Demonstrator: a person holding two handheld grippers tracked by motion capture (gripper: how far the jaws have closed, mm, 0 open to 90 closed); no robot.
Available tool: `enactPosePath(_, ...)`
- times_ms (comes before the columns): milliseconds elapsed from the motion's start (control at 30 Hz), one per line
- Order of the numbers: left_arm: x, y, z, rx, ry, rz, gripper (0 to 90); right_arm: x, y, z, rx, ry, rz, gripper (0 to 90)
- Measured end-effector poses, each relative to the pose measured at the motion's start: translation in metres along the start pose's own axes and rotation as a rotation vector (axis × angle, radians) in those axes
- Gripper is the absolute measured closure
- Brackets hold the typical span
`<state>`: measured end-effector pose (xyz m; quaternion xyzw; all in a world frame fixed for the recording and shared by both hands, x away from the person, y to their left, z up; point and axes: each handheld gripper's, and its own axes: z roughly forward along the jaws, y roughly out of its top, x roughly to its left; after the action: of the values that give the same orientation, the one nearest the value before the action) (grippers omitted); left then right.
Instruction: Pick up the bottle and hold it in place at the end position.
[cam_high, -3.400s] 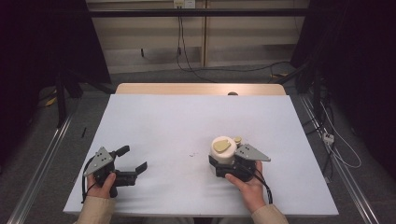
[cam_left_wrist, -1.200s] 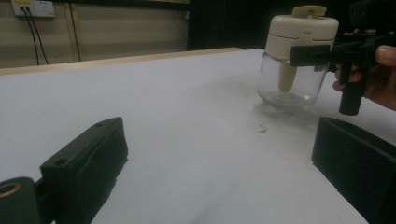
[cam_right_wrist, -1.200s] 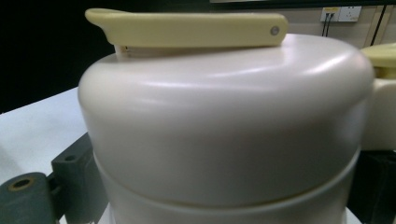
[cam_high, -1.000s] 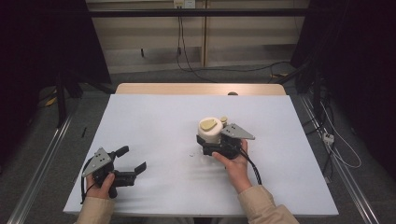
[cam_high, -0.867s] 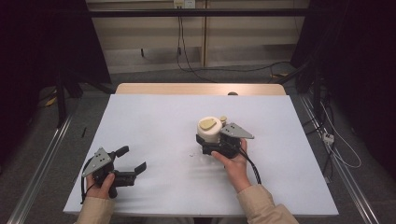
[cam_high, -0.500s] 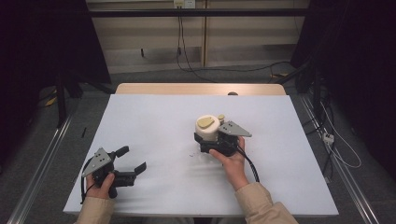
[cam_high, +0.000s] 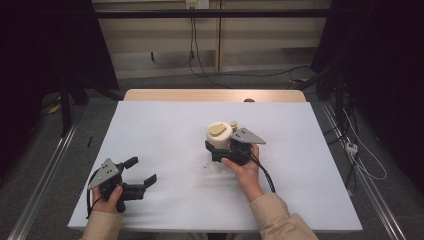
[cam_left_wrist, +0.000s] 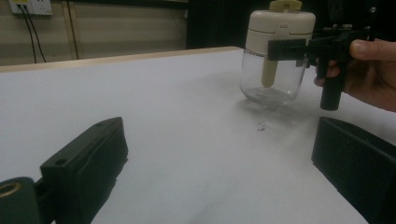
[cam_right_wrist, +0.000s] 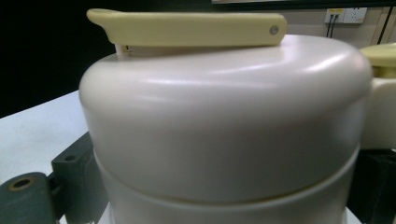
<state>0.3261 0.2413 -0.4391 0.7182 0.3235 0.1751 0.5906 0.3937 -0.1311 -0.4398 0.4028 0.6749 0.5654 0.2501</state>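
High view puts the right claw (cam_high: 223, 146) closed round the cream cap of a jar (cam_high: 219, 136), which sits between its jaws, forward of the person's right hand (cam_high: 243, 167) and near the middle of the white worktop (cam_high: 165, 130). From the left gripper view the jar (cam_left_wrist: 276, 56) has a clear glass body under that cap and looks empty, its base low over the worktop; whether it touches I cannot tell. So the grasp seems done, while setting the jar down or opening its yellow lid flap (cam_right_wrist: 187, 23) looks left to do. Left claw (cam_high: 141, 171) rests well off to the left of the right one, jaws wide apart, holding nothing. A tiny dark speck (cam_left_wrist: 260, 125) lies just below the jar; otherwise nothing stands near either claw, and the cables (cam_high: 200, 60) and wall sockets (cam_high: 196, 4) are far beyond
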Motion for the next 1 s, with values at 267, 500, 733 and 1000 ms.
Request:
enactPosePath(267,0.001,0.000,0.000,0.001,0.001,-0.001,3.0,-0.002,0.001,0.004,0.003,-0.002,0.000,7.1)
enactPosePath(500,0.000,-0.001,0.000,0.000,0.001,-0.004,3.0,-0.003,0.002,0.007,0.003,-0.003,0.002,7.1)
enactPosePath(733,0.000,-0.001,0.000,0.004,-0.003,-0.001,3.0,-0.004,0.002,0.007,0.005,-0.006,0.004,7.1)
enactPosePath(1000,-0.001,-0.002,0.001,0.001,-0.001,-0.004,3.0,-0.007,0.004,0.012,0.007,-0.007,0.002,7.2)
